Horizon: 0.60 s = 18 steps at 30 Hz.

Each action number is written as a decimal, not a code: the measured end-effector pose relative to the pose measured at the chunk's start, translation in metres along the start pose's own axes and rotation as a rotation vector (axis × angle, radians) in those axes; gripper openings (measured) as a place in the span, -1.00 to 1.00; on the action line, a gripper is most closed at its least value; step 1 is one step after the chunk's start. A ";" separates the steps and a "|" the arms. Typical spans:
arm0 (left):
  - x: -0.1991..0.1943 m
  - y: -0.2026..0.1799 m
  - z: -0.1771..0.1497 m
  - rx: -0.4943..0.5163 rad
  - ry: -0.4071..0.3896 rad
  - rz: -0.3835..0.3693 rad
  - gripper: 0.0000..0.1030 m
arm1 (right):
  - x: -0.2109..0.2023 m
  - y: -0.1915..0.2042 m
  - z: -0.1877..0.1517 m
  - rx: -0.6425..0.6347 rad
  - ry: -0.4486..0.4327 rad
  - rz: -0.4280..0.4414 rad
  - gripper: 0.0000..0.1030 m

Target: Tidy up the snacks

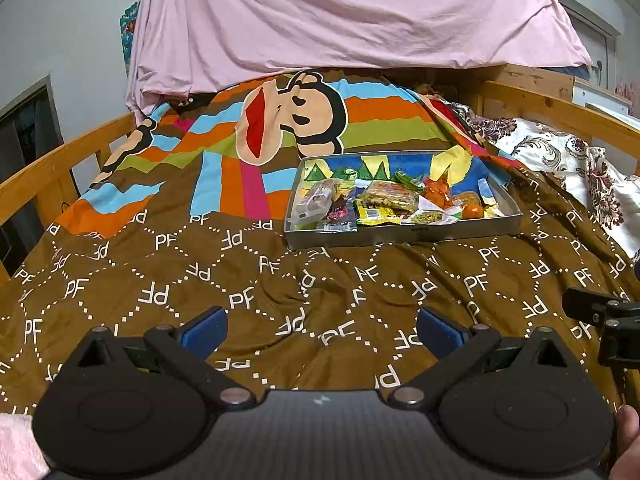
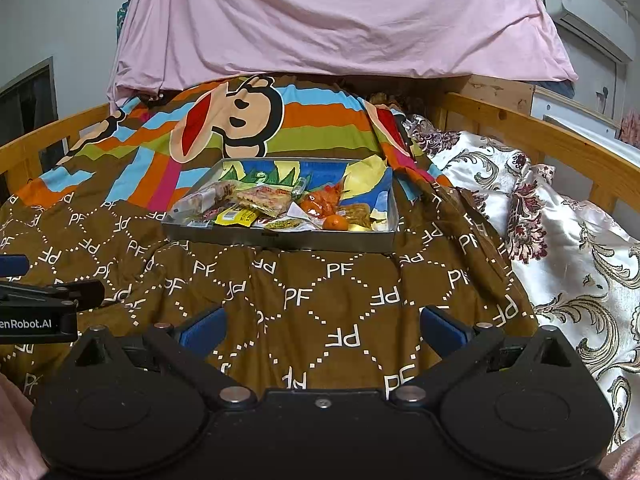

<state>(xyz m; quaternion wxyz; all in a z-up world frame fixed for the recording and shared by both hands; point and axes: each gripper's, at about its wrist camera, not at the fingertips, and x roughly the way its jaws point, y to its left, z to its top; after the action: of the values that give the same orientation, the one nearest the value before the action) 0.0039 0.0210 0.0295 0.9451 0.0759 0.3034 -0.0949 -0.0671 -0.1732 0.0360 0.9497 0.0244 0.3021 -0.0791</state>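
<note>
A shallow metal tin (image 1: 400, 236) (image 2: 280, 241) with a colourful printed inside sits on the brown quilt ahead of both grippers. It holds several wrapped snacks: a yellow packet (image 1: 376, 213) (image 2: 236, 215), a clear pack of biscuits (image 1: 314, 200) (image 2: 204, 198), an orange-red pack (image 1: 390, 196) (image 2: 266, 199) and a small orange (image 1: 472, 211) (image 2: 335, 223). My left gripper (image 1: 322, 330) is open and empty, low over the quilt. My right gripper (image 2: 322, 330) is open and empty too, to the right of the left one. Both are well short of the tin.
The brown "PF" quilt (image 1: 240, 280) (image 2: 320, 288) covers a bed with wooden rails (image 1: 60, 160) (image 2: 560, 140). A white floral blanket (image 2: 560, 240) lies at the right. A pink sheet (image 1: 340, 12) hangs behind. The other gripper shows at each view's edge (image 1: 604, 320) (image 2: 40, 304).
</note>
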 end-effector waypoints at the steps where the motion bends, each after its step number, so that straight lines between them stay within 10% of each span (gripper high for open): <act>1: 0.000 0.000 0.000 0.000 0.000 0.000 0.99 | 0.000 0.000 0.000 0.000 0.000 0.000 0.99; 18: 0.000 0.003 0.001 0.004 0.009 0.000 0.99 | 0.001 0.001 0.000 -0.002 0.002 -0.001 0.99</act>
<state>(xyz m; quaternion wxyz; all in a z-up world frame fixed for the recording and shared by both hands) 0.0051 0.0239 0.0301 0.9435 0.0784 0.3077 -0.0953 -0.0667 -0.1725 0.0354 0.9493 0.0236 0.3033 -0.0794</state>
